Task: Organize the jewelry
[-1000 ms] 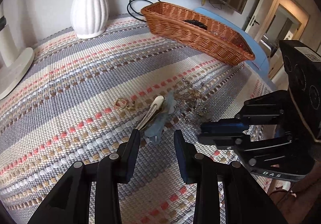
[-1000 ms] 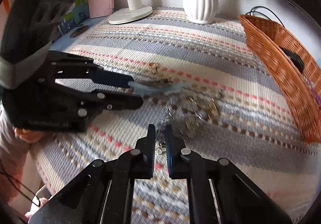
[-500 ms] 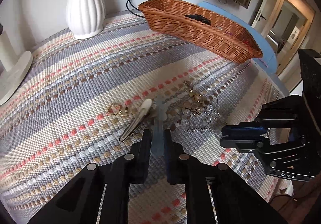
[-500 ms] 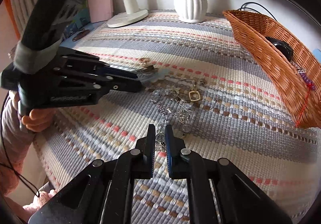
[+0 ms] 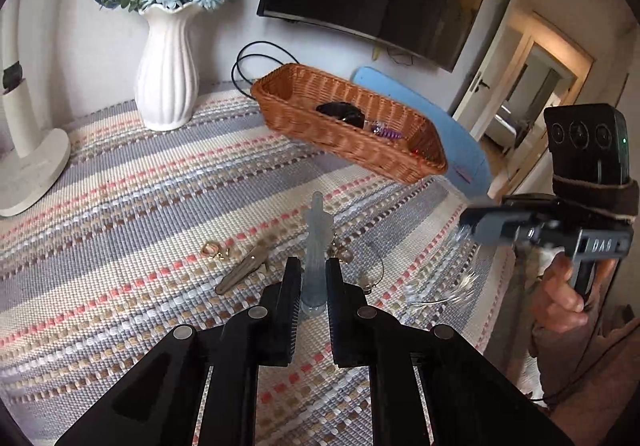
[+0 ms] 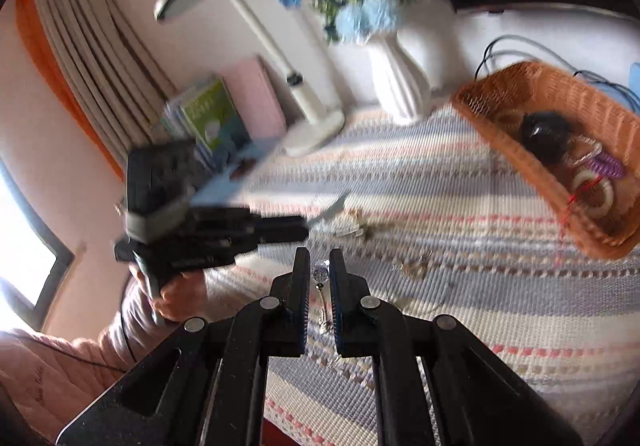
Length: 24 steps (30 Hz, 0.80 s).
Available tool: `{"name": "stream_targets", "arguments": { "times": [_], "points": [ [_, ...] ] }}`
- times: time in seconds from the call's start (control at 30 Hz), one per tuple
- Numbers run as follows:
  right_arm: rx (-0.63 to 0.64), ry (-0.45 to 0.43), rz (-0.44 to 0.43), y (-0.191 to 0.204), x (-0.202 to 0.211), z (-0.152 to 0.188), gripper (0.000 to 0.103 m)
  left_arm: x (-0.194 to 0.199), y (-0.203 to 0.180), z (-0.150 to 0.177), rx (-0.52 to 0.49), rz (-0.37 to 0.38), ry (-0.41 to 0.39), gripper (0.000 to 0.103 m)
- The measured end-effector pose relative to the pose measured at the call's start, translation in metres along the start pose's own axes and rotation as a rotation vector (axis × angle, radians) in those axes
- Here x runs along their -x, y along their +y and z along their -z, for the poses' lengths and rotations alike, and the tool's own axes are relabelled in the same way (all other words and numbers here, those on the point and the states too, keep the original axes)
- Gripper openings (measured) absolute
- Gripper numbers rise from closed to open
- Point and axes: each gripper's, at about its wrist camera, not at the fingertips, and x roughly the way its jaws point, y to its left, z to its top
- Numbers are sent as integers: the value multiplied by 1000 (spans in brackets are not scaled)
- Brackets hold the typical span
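Observation:
My left gripper (image 5: 313, 278) is shut on a pale blue translucent hair clip (image 5: 317, 242) and holds it above the striped mat (image 5: 120, 214). My right gripper (image 6: 319, 270) is shut on a clear crystal bead chain (image 6: 320, 273), which dangles blurred below it in the left wrist view (image 5: 440, 294). A gold earring (image 5: 212, 249), a cream hair clip (image 5: 244, 271) and a thin hoop (image 5: 372, 274) lie on the mat. The wicker basket (image 5: 360, 150) at the back right holds a black item, a purple coil tie and rings (image 6: 592, 182).
A white vase of blue flowers (image 5: 168, 86) and a white lamp base (image 5: 28, 170) stand at the back left. A black cable (image 5: 256, 58) loops behind the basket. Books (image 6: 216, 114) stand by the wall. The table's edge falls off at right.
Both grippers have lifted off the mat. The left one closed on the blue hair clip and raised it; the right one pulled the crystal chain up out of the jewelry pile.

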Motion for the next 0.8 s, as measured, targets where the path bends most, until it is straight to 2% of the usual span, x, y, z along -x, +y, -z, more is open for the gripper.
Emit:
{"name": "stream_targets", "arguments": {
  "times": [0.07,0.2,0.23,0.3,0.4,0.53,0.8],
  "points": [
    [5,2,113,-7,1,-1,11,-2,1,0,10,17,15,13],
    [-92,23,284,-48,4,7,11,-7,5,5,26,18,35,13],
    [-104,41,360,-60,3,10,11,-10,6,6,29,14,43,13],
    [-151,84,457,-83,0,17,11,-14,7,8,36,18,53,13],
    [-213,100,494,-107,5,28,11,-16,6,8,36,18,58,13],
    [-210,107,562,-115,19,39,12,-18,3,7,22,10,61,13],
    [-194,123,594,-122,48,58,14,-25,2,5,17,13,70,13]
  ]
}}
